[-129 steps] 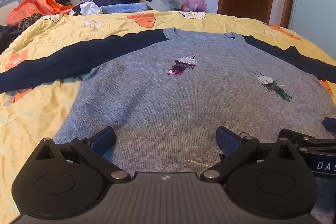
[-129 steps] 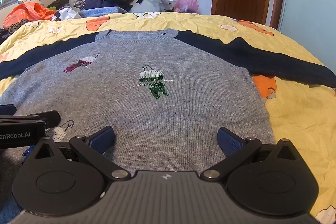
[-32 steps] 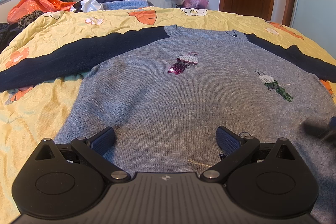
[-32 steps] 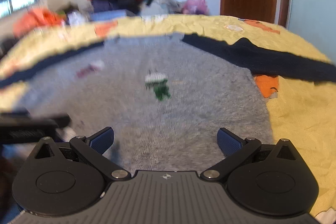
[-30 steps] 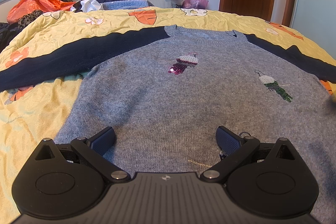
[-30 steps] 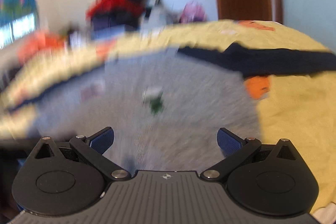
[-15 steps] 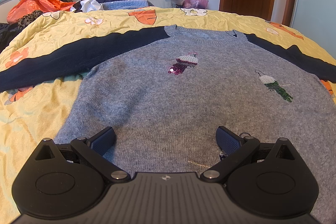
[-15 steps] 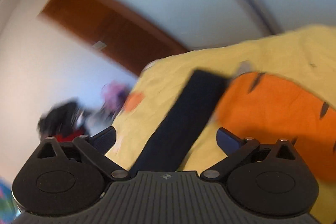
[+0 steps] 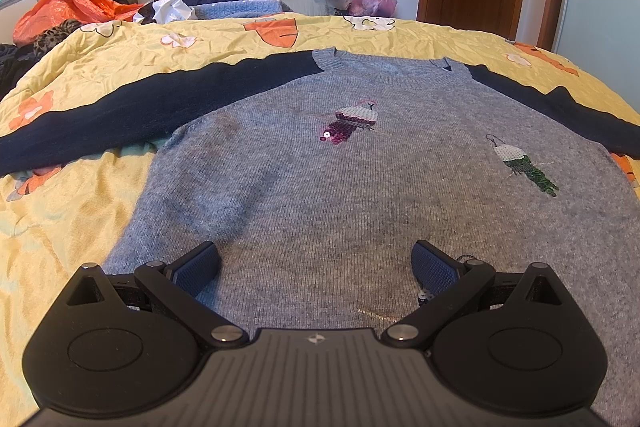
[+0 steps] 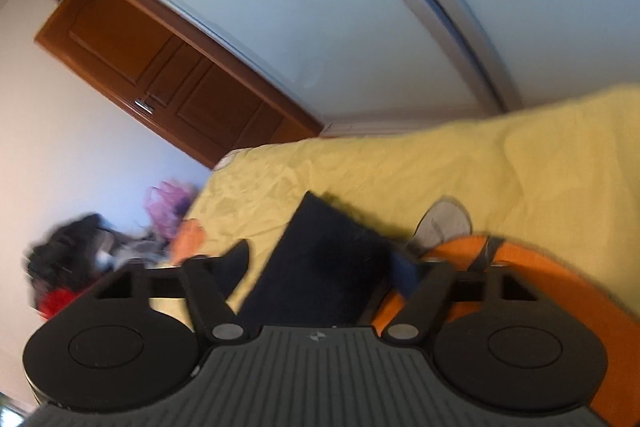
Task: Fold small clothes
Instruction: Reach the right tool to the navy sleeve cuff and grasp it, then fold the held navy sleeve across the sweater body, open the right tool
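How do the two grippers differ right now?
The left gripper is wide open over the grey sweater body with nothing between its fingers. The right gripper is rolled sideways; its jaws have just been closing around the dark sleeve end. Both point down at the yellow bedspread.

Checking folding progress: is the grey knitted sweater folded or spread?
Spread: the grey knitted sweater lies flat on the yellow bedspread, dark sleeves outstretched.

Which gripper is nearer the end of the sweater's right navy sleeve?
Right. The right gripper has that navy sleeve between its fingers, jaws just closing. The left gripper hovers open over the grey sweater's hem, away from it.
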The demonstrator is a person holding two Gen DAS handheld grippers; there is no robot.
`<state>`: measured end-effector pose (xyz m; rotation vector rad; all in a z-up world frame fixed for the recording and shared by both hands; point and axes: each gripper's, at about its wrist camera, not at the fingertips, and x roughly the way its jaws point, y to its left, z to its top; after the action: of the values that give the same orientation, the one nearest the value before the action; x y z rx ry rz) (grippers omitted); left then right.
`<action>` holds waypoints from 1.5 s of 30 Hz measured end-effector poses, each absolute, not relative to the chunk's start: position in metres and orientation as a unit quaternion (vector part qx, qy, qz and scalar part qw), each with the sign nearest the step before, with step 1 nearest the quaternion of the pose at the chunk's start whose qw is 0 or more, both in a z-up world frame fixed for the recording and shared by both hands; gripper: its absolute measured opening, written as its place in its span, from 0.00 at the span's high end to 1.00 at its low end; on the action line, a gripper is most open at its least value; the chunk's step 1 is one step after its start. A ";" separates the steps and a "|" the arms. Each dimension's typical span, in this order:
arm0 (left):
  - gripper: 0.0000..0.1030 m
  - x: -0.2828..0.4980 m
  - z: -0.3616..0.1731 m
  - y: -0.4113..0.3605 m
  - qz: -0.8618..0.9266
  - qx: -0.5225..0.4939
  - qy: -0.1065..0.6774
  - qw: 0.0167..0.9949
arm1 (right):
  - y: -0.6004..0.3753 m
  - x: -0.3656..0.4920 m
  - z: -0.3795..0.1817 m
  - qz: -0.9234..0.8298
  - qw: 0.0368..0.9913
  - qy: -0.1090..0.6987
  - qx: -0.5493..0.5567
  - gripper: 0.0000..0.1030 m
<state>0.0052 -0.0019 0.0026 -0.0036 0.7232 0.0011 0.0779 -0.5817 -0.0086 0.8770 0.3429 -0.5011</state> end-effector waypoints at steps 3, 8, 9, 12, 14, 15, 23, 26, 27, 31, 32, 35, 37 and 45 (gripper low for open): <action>0.00 0.006 0.002 -0.002 0.000 -0.002 0.354 0.935 | -0.583 0.089 -0.006 -0.256 0.872 0.186 0.372 0.86; 0.00 0.008 0.002 0.000 -0.004 -0.009 0.352 0.936 | -0.538 0.085 0.029 -0.218 0.903 0.153 0.337 0.87; 0.00 0.008 0.002 0.000 -0.004 -0.010 0.352 0.936 | -0.518 0.088 0.039 -0.191 0.916 0.152 0.317 0.87; 0.00 0.008 0.002 0.000 -0.004 -0.009 0.352 0.936 | -0.437 0.095 0.063 -0.085 0.949 0.150 0.263 0.87; 0.00 0.008 0.002 0.000 -0.004 -0.009 0.352 0.936 | -0.376 0.101 0.068 0.000 0.957 0.168 0.235 0.87; 0.00 0.008 0.002 0.000 -0.004 -0.009 0.352 0.936 | -0.346 0.105 0.066 0.036 0.957 0.182 0.222 0.87; 0.00 0.008 0.002 0.001 -0.006 -0.011 0.351 0.936 | -0.200 0.125 0.004 0.128 0.931 0.285 0.187 0.87; 0.00 0.008 0.002 0.001 -0.007 -0.013 0.350 0.937 | -0.198 0.126 -0.004 0.128 0.926 0.297 0.197 0.78; 0.00 0.008 0.002 0.001 -0.007 -0.014 0.350 0.937 | -0.202 0.120 -0.005 0.137 0.922 0.293 0.211 0.66; 0.00 0.008 0.002 0.002 -0.008 -0.015 0.350 0.937 | -0.228 0.085 0.007 0.139 0.920 0.272 0.245 0.10; 0.00 0.008 0.002 0.002 -0.008 -0.014 0.350 0.937 | -0.231 0.077 0.008 0.140 0.924 0.265 0.238 0.05; 0.00 0.007 0.002 0.003 -0.008 -0.015 0.349 0.937 | -0.231 0.054 0.003 0.126 0.942 0.265 0.164 0.06; 0.00 0.005 0.002 0.007 -0.015 -0.029 0.343 0.939 | -0.230 0.048 -0.004 0.108 0.945 0.275 0.142 0.05; 0.00 0.044 0.025 0.033 -0.042 -0.168 0.365 0.915 | -0.269 0.052 -0.016 0.141 0.918 0.255 0.269 0.00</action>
<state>0.0438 0.0329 0.0253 -0.3449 0.7513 -0.0857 0.0515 -0.2688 -0.0164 0.5539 0.5241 0.2903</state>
